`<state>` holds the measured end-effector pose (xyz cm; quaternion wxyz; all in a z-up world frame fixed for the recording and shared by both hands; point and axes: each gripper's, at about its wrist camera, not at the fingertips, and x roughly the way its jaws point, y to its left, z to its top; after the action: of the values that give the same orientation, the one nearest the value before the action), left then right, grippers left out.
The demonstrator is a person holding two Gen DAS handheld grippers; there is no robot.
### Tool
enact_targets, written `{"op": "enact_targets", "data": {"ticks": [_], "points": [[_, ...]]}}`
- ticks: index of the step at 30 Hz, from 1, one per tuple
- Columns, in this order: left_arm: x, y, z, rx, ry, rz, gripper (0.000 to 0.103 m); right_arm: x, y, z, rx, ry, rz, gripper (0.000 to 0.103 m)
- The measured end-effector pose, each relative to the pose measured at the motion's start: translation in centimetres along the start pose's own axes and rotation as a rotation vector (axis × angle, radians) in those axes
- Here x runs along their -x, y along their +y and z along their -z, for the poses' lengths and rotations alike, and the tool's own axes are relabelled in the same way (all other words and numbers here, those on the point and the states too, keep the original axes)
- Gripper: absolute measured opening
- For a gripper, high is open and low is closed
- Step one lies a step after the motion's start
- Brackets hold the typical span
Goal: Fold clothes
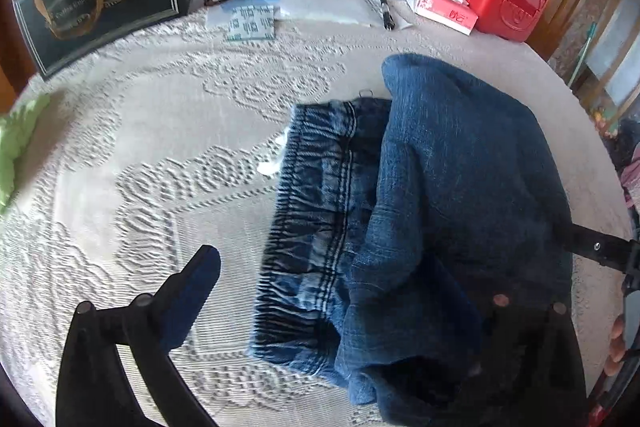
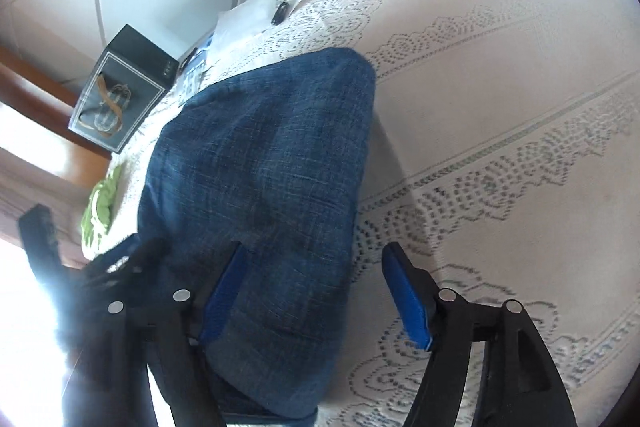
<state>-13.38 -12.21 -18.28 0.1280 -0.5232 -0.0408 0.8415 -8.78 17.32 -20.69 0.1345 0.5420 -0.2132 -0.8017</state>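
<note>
Jeans part-folded on the lace-covered surface; a fold over the waistband appears to be the step in hand.

Left gripper (image 1: 360,307): one finger shows over bare cloth, the other lies hidden under the denim, so I cannot tell its opening. Jeans (image 1: 420,207) lie centre-right, a leg flap draped over the waistband (image 1: 316,211). Right gripper (image 2: 316,291): spread wide, straddling the jeans' edge, holding nothing. Next move likely calls for closing on that edge.
</note>
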Motion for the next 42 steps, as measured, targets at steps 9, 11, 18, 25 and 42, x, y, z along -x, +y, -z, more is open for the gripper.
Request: {"op": "enact_targets", "data": {"ticks": [9, 11, 18, 25, 42], "points": [[0.1, -0.1, 1.1, 0.038, -0.055, 0.011, 0.103, -1.7, 0.5, -0.6, -0.023, 0.012, -0.006, 0.057], [0.0, -0.2, 0.8, 0.029, -0.031, 0.011, 0.103, -1.6, -0.2, -0.5, -0.072, -0.003, -0.038, 0.057], [0.5, -0.1, 0.5, 0.048, 0.024, 0.086, 0.075, -1.5, 0.8, -0.9, -0.054, 0.028, 0.043, 0.039], [0.9, -1.0, 0.5, 0.045, 0.012, 0.075, 0.062, -1.8, 1.2, -0.4, -0.014, -0.015, 0.087, 0.039], [2.1, -1.0, 0.7, 0.084, -0.027, 0.119, 0.047, -1.1, 1.0, -0.5, -0.007, -0.042, 0.037, 0.021]]}}
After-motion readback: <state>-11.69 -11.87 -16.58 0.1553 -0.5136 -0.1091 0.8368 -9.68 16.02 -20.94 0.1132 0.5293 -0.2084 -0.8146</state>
